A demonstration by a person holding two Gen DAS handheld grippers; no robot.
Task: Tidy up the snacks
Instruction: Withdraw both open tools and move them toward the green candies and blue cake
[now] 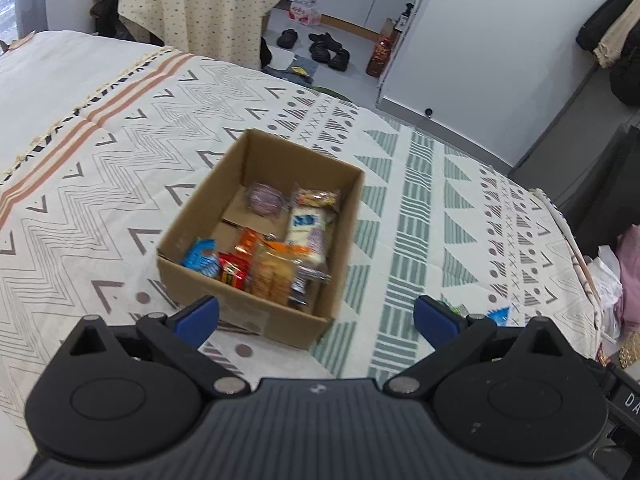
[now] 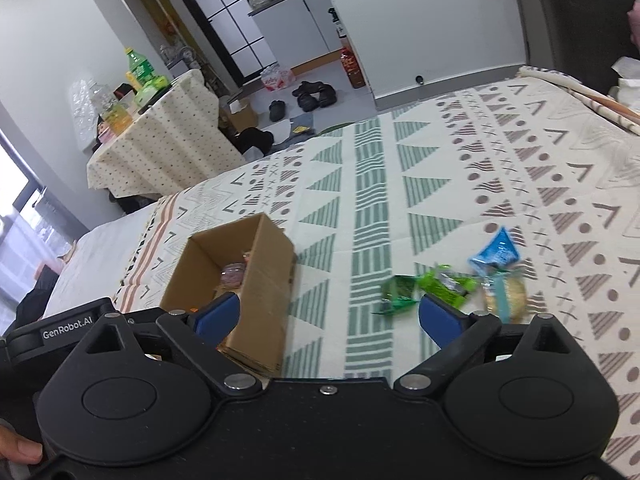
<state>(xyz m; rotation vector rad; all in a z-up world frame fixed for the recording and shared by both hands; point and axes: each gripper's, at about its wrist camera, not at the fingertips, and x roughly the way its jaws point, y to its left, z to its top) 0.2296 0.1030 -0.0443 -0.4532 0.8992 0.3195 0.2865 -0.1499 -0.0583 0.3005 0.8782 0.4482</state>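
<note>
Fingers (image 1: 198, 314) apart above patterned bedspread (image 1: 120, 168)

I see even, bright daylight from a window (image 2: 16, 208) at left, soft shadows, slight motion blur on the snacks (image 2: 436, 286), and heavy fisheye bending at edges.
</note>
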